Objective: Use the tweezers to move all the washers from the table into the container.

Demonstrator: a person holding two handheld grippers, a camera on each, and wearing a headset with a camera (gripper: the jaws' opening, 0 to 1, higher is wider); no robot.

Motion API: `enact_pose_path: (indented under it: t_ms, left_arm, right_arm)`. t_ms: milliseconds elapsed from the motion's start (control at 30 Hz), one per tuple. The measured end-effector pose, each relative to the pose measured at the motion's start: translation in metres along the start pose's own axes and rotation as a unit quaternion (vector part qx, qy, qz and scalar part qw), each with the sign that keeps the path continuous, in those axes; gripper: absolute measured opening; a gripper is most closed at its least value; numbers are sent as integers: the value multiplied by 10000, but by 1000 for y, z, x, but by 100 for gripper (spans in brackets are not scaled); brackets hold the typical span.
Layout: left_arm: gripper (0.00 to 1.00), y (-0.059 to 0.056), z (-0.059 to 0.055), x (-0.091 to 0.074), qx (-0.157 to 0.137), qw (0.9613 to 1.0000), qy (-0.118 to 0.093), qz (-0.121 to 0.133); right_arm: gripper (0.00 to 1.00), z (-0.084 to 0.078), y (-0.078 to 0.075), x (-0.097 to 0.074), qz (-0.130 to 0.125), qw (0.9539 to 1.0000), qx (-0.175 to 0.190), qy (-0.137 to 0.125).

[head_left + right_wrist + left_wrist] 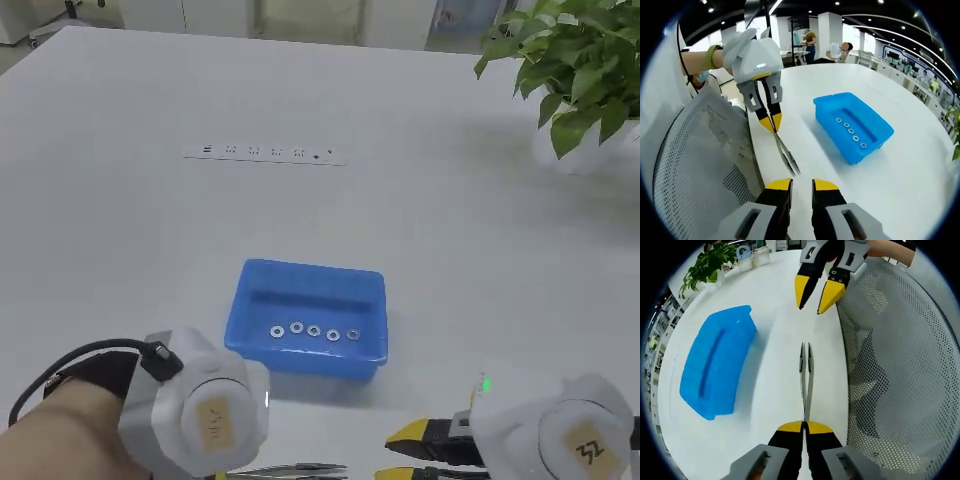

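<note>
Washers (314,331), 5, lie in a row inside container (262,290), so job looks done; near it L claw (803,425) clamps tweezers (805,375) at the rear, tips free, R claw (801,184) slightly agape, empty.

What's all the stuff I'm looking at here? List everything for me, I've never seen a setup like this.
Table: one, white, under everything.
Container: one, blue, on the table near the person.
Washers: five, silver, in a row inside the container.
Tweezers: one pair, grey metal, clamped in the left gripper, tips pointing forward over the table.
Power strip: one, white, on the table beyond the container.
Plant: one, green, far right of the table.
Mesh chair: one, pale grey, at the table's near edge.
Left gripper: one, black with yellow tips, shut on the tweezers.
Right gripper: one, same colours, open, holding nothing.
Person's arm: one, behind the left gripper.
</note>
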State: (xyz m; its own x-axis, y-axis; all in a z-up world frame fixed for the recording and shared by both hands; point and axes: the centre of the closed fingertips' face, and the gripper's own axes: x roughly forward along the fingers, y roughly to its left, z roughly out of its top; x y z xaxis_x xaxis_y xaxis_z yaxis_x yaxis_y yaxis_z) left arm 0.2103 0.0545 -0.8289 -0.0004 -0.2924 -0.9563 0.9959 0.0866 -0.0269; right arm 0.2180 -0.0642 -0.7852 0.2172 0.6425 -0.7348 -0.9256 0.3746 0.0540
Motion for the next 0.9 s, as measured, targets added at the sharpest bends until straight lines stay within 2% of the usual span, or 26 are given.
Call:
enact_pose_path:
  t_ms: [167,233,267,300,400,567,633,700,733,767,833,900]
  left_arm:
    - [0,0,-1,0,-40,10000,-24,-38]
    - [0,0,0,0,33,10000,-43,-31]
    - [0,3,-3,2,67,10000,15,69]
    - [0,1,-2,0,161,9999,-7,30]
    - [1,3,-1,0,-1,9999,-75,99]
    - [17,3,-4,-3,-385,9986,-275,254]
    - [15,1,-5,-6,-645,9968,-395,272]
    - [17,1,-4,-9,-977,9926,-619,378]
    - [18,-1,-4,-12,-1217,9890,-738,404]
    - [20,-1,-4,-13,-1274,9879,-774,420]
    - [24,0,-7,-19,-1521,9819,-965,578]
    - [25,-4,-14,-24,-1794,9765,-1022,618]
  right_arm:
    - [12,4,0,1,-7,10000,50,-71]
    - [12,4,0,1,-26,10000,47,-62]
    - [12,4,0,1,-31,10000,54,-58]
    - [12,4,0,1,-32,10000,58,-58]
    - [12,3,1,0,-37,9999,85,-57]
    - [14,5,2,-3,-58,9997,150,-156]
    - [17,7,1,-5,-115,9996,154,-214]
    - [22,10,-2,-6,-222,9992,169,-297]
    - [24,12,-3,-7,-273,9989,182,-344]
    - [28,15,-5,-9,-324,9985,191,-407]
    - [33,21,-9,-12,-452,9970,245,-581]
    - [41,27,-14,-15,-607,9948,336,-747]
